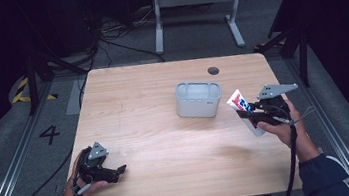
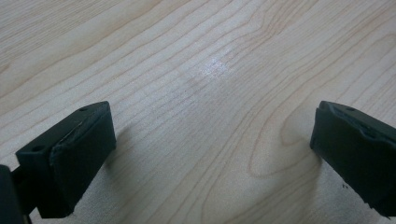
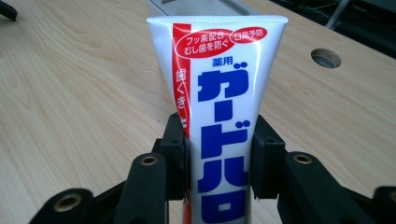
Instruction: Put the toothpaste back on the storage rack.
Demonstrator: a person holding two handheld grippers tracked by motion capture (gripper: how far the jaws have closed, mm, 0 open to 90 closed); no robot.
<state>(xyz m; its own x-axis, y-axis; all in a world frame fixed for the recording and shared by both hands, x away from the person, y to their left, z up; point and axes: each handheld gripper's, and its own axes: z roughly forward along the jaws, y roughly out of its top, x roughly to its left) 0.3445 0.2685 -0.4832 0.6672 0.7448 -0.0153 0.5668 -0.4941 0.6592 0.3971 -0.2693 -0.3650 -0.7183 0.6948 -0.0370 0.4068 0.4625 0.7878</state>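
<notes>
A white toothpaste tube (image 3: 219, 116) with blue and red lettering is clamped between the two black jaws of my right gripper (image 3: 218, 158). In the high view the tube (image 1: 240, 104) sticks out up and left of the right gripper (image 1: 250, 115), just right of a grey-white open box (image 1: 198, 99) at the table's middle. The tube is lifted clear of the tabletop. My left gripper (image 1: 119, 170) rests low at the table's front left, its jaws wide apart. Between the left gripper's pads (image 2: 79, 149) lies only bare wood.
The light wooden table (image 1: 157, 140) has a round cable hole (image 1: 213, 70) near its far right edge. Beyond the table stand a white frame (image 1: 196, 4), cables and dark stands on the grey floor.
</notes>
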